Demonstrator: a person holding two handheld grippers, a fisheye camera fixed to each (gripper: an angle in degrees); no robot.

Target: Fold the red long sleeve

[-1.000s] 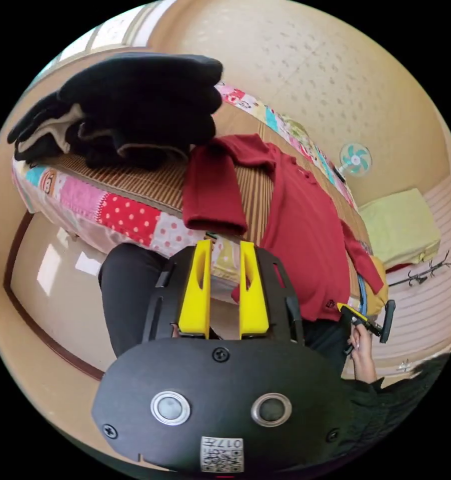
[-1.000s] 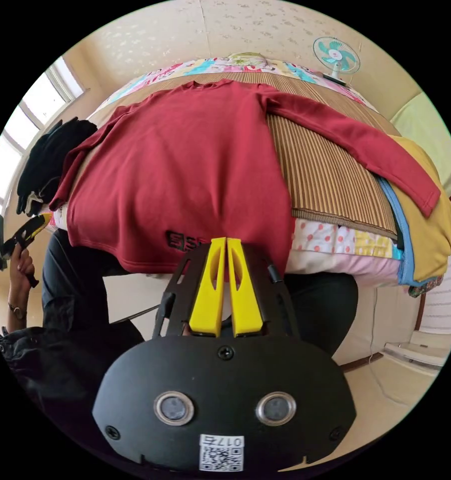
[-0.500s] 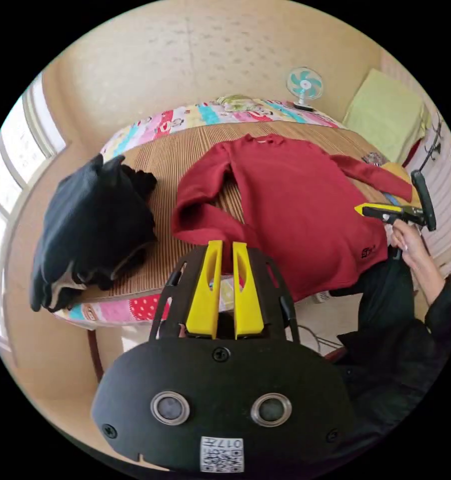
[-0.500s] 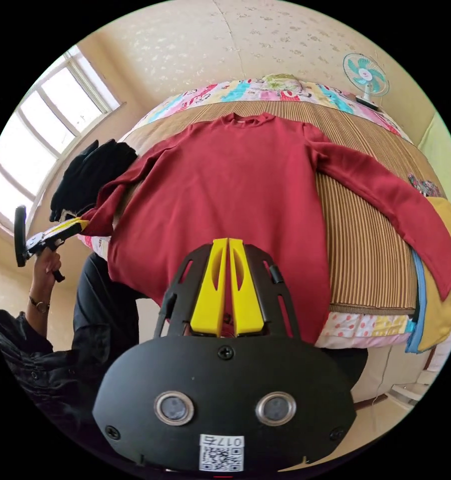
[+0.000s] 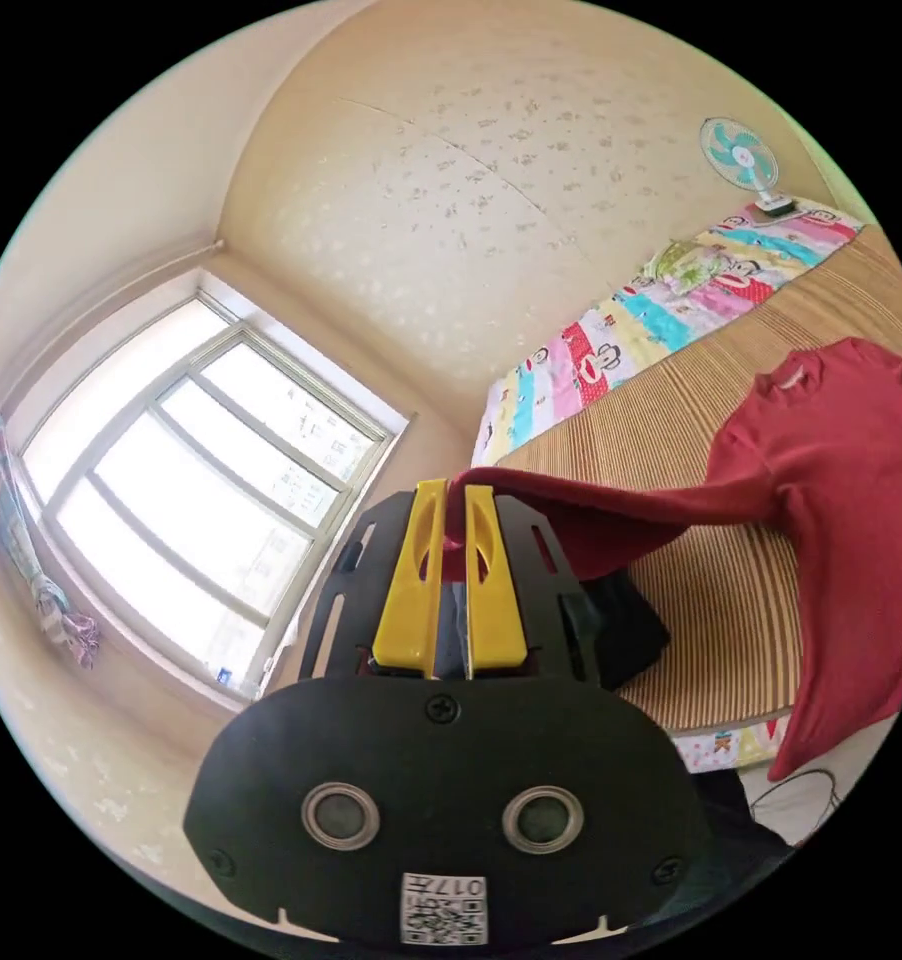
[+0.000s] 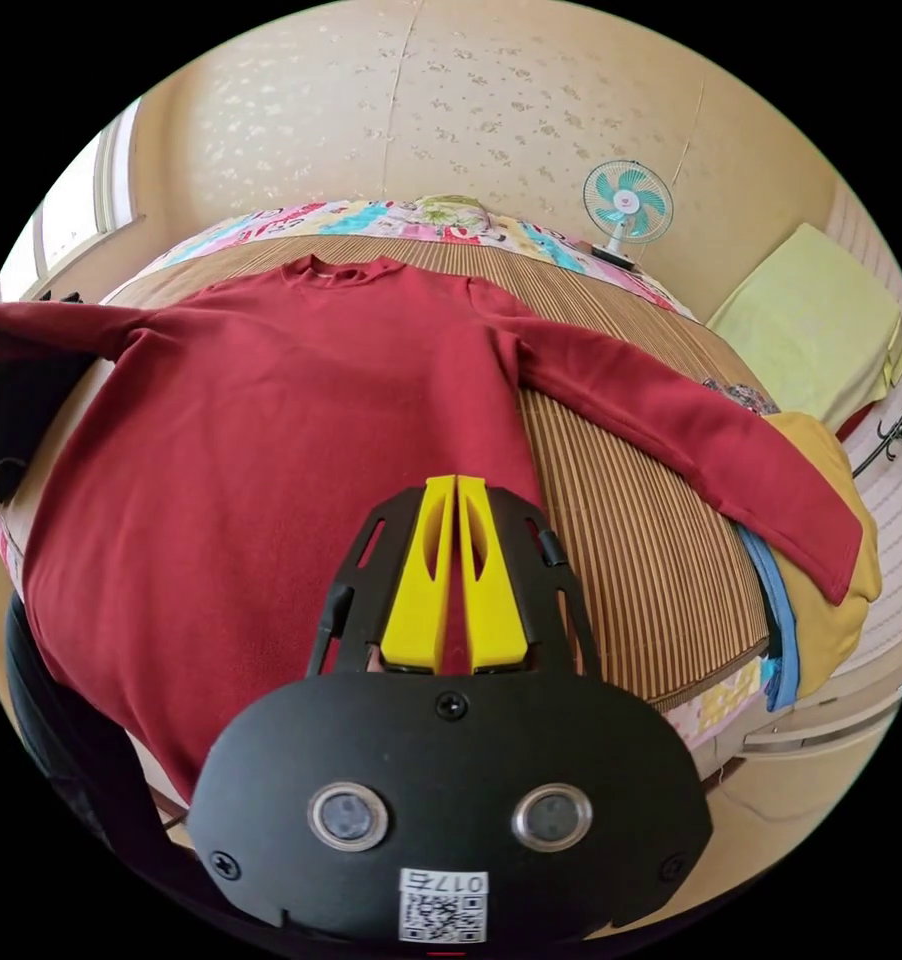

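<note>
Left gripper (image 5: 449,495) clamps the red shirt's (image 6: 301,430) sleeve cuff (image 5: 461,500), lifted at 9 o'clock; right gripper (image 6: 456,490) closed, apparently empty. Next, I judge: carry sleeve across chest.

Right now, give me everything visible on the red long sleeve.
The red long sleeve is plain dark red knit with a ribbed crew collar. It lies face up on the striped mat, hem hanging over the near edge. One sleeve rests across yellow cloth; the other is lifted off the mat, its cuff pinched in the left tongs. The right tongs are shut, above the body.
</note>
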